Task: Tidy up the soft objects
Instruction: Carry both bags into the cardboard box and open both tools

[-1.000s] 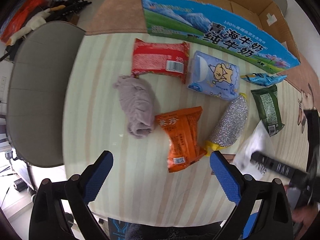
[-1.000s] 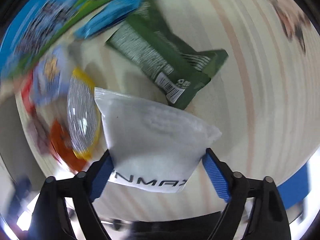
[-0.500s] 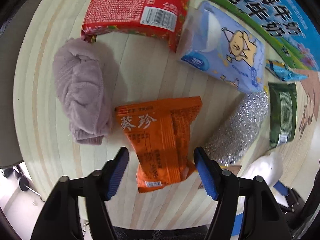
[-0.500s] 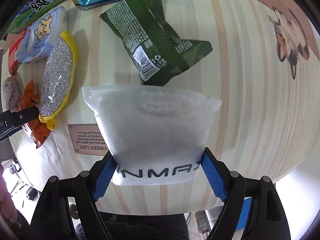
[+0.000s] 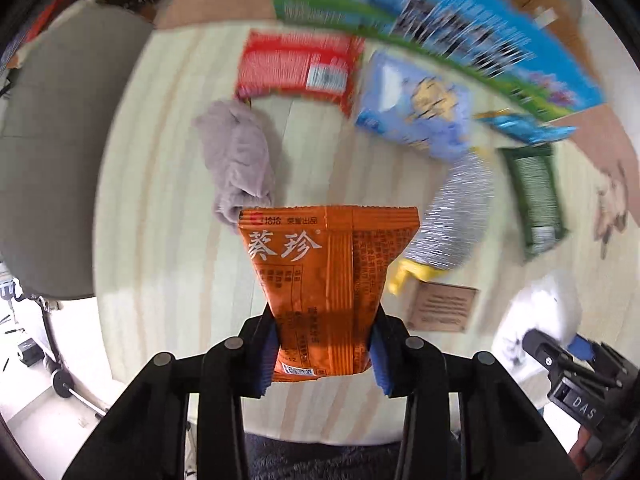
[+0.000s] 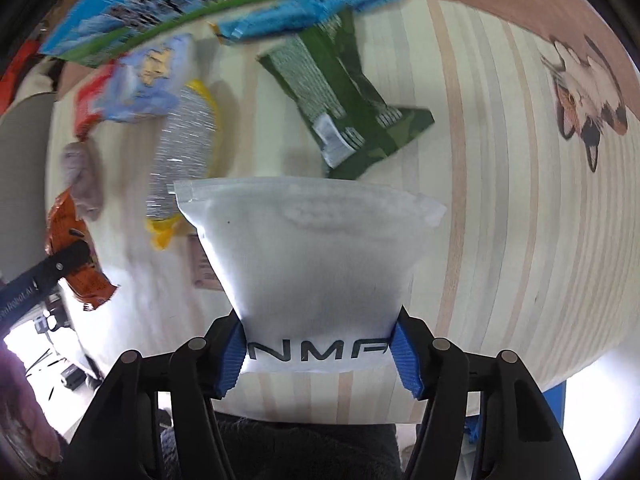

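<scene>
From the left wrist camera, the left gripper is clamped on the lower end of an orange snack packet, which stands up between its blue pads, above the pale striped table. On the table beyond lie a crumpled grey cloth, a red packet, a light-blue tissue pack, a silver scouring sponge with yellow edge, a dark green packet and a small blue wrapper, all blurred, with a printed milk carton box at the far edge. From the right wrist camera, the right gripper pinches the bottom of a white pouch, apparently raised off the tabletop. Behind it the green packet lies flat just past the pouch's top edge, the sponge to its left. At far left the orange packet sits in the other tool's grip.
</scene>
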A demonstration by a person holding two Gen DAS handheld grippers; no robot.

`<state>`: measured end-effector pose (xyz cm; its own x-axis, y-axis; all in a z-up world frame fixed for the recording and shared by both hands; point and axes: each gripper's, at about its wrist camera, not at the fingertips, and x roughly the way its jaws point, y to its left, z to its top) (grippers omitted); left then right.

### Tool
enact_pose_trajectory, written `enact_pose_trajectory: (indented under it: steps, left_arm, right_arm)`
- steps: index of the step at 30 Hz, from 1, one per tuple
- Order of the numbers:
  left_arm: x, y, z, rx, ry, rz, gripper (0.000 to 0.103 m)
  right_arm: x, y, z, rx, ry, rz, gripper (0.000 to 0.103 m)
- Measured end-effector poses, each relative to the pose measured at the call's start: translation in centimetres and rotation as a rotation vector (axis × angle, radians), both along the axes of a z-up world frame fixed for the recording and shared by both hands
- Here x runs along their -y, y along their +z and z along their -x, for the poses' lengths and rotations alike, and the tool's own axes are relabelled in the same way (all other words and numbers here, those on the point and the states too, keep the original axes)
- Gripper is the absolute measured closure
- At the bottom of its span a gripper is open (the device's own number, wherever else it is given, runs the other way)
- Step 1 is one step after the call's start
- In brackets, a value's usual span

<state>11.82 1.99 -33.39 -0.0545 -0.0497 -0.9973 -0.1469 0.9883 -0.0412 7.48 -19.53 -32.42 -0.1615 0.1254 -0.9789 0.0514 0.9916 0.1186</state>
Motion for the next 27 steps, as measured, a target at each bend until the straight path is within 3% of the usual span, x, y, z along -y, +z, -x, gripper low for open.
enact_pose_trajectory:
  steps: [5, 9, 13, 16, 21, 27]
  left_arm:
    - [1.3, 9.4, -2.2, 0.123, -0.017, 0.063, 0.067]
    - [3.0, 13.8, -9.0, 0.17, -0.082, 0.127, 0.067]
    - [4.3, 15.2, -18.1, 0.193, -0.151, 0.142, 0.067]
    - [4.3, 13.5, -25.0, 0.154, -0.168, 0.155, 0.067]
    - [3.8, 7.7, -34.1, 0.043, -0.183, 0.17, 0.067]
    - [5.1, 1.2, -40.3, -0.074, -0.211, 0.184, 0.067]
  right_arm:
    - [0.1, 8.7, -2.9, 0.124, 0.029, -0.115, 0.039]
    - [0.8, 14.4, -8.0, 0.221, 0.037, -0.162, 0.039]
    - [1.2, 18.1, -16.0, 0.301, 0.019, -0.142, 0.039]
    - [-0.7, 16.4, -23.5, 0.302, -0.015, -0.098, 0.039]
    - [-3.1, 11.1, -32.8, 0.235, -0.043, -0.058, 0.039]
    - [-3.6, 2.5, -38.2, 0.138, -0.076, -0.012, 0.039]
